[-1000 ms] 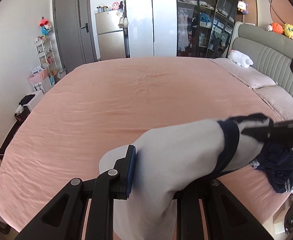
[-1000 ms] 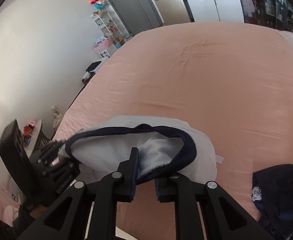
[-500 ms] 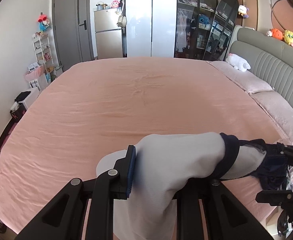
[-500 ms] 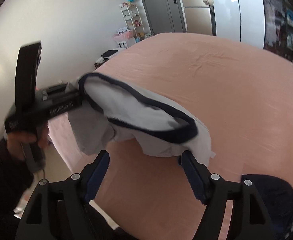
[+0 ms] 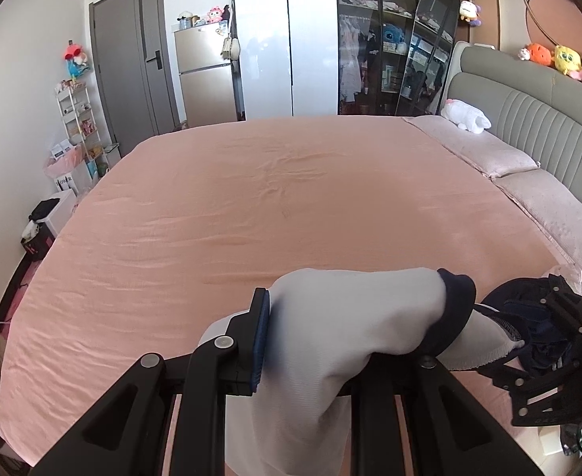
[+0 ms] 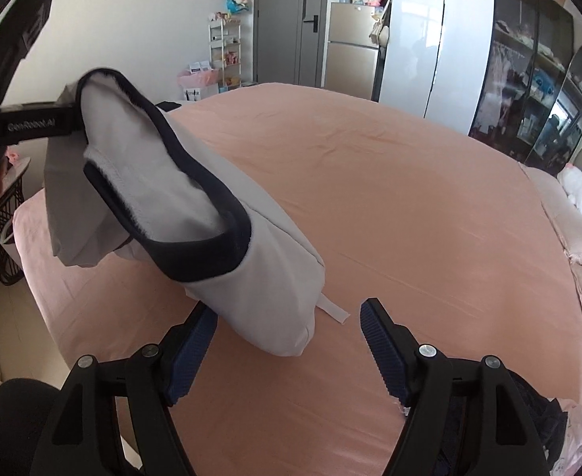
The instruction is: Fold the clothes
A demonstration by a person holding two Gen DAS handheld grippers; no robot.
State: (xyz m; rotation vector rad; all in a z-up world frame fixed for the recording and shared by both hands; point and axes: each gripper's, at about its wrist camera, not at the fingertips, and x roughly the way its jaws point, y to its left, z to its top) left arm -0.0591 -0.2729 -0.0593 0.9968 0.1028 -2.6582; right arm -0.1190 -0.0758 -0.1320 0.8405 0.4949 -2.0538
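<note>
Left gripper [image 5: 307, 341]: clenched on a light grey garment [image 5: 342, 329] with a dark navy trim band, the cloth bunched between the 2 fingers and draped down over them. Only the left blue pad in sight in the left wrist view; the right finger buried under fabric. Held up clear of the bed, hanging in a loose roll.

Right gripper [image 6: 287, 341]: released, its 2 blue-padded fingers spread wide with nothing between them. Hovering just under the lower end of the grey garment [image 6: 251, 273], the left pad tucked beneath the cloth, whether touching cannot be told. Small white tag dangling off the garment's lower edge, between the 2 fingers. Navy-edged opening gaping up and to the left, toward the other gripper's black body at the far left of the right wrist view.

Beside and below the right gripper, at the near edge of the bed: a dark navy garment [image 5: 529, 329] in a crumpled heap.

Further out ahead of both grippers: wide pink bedsheet [image 5: 271, 206], lightly wrinkled. To the right, pink pillows [image 5: 485, 150] with a white plush toy [image 5: 465, 119] against the grey padded headboard [image 5: 529, 119].

Beyond the bed: silver fridge [image 5: 207, 79], grey door, white wardrobe, dark glass cabinet, and a white shelf rack off to the left.
</note>
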